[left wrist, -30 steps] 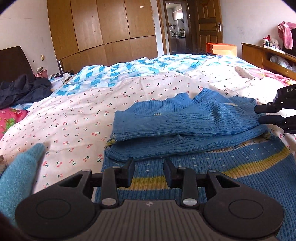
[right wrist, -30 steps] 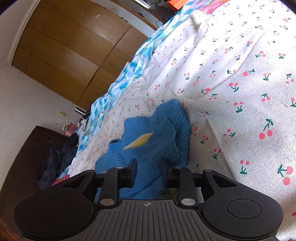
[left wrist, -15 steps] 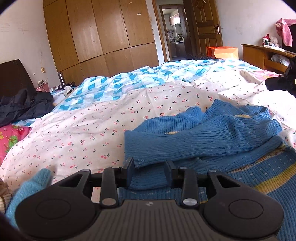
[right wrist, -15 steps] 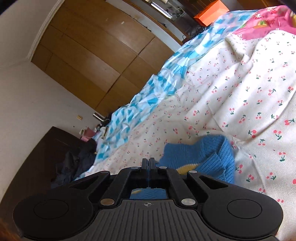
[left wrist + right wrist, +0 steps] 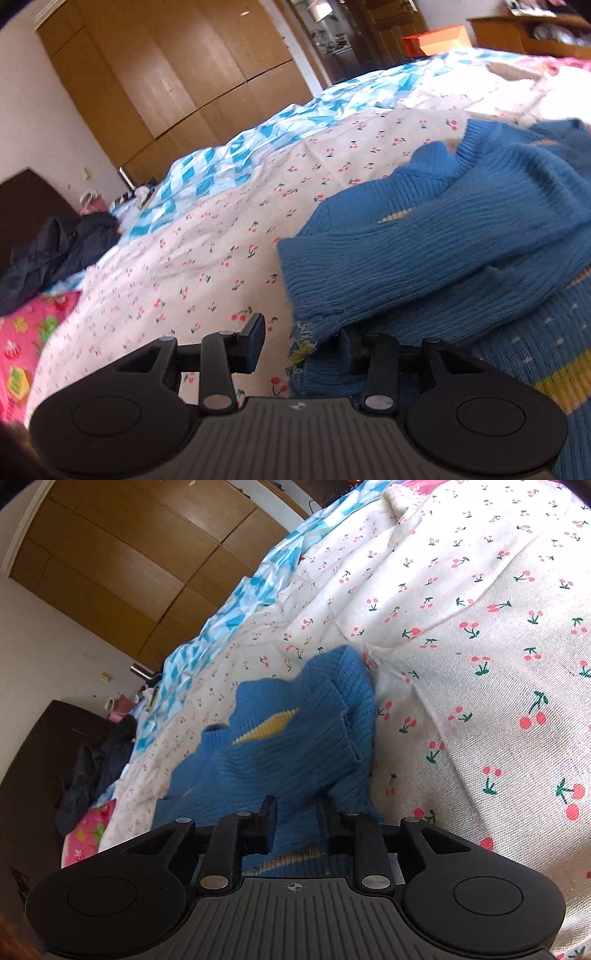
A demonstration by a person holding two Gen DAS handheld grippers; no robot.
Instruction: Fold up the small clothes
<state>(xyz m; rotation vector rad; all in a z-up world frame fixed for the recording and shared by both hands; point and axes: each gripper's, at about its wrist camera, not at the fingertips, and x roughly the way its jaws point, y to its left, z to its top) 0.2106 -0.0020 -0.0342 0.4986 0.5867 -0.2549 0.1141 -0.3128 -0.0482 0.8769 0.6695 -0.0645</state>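
Blue ribbed wool is what both tools are working on: a small sweater (image 5: 461,236) with yellow bands, lying part-folded on the cherry-print sheet (image 5: 207,258) that covers the bed.

Starting at the left, the left gripper (image 5: 301,341) sits low at the sweater's near left corner. Its jaws have just been opening and now stand well apart. The left finger (image 5: 255,334) is over bare sheet, while the right one is tucked under or against the frayed hem, so the loose edge lies between them and slightly to the right. I see no pinch on the cloth. From this side the sweater stretches away to the right, its folded sleeve laid across the body with the ribbed cuff end nearest the fingers.

Moving right, the right gripper (image 5: 295,821) hovers over the other side of the garment. Its jaws have just been opening too and stand moderately apart with blue knit showing between and beyond them; whether the pads touch it I cannot tell, but nothing looks clamped. From here the sweater (image 5: 288,746) runs forward and leftward, the collar end bunched up at the far tip against the sheet.

My guess is that the left hand is nearer a usable edge, since the hem already lies between its jaws.
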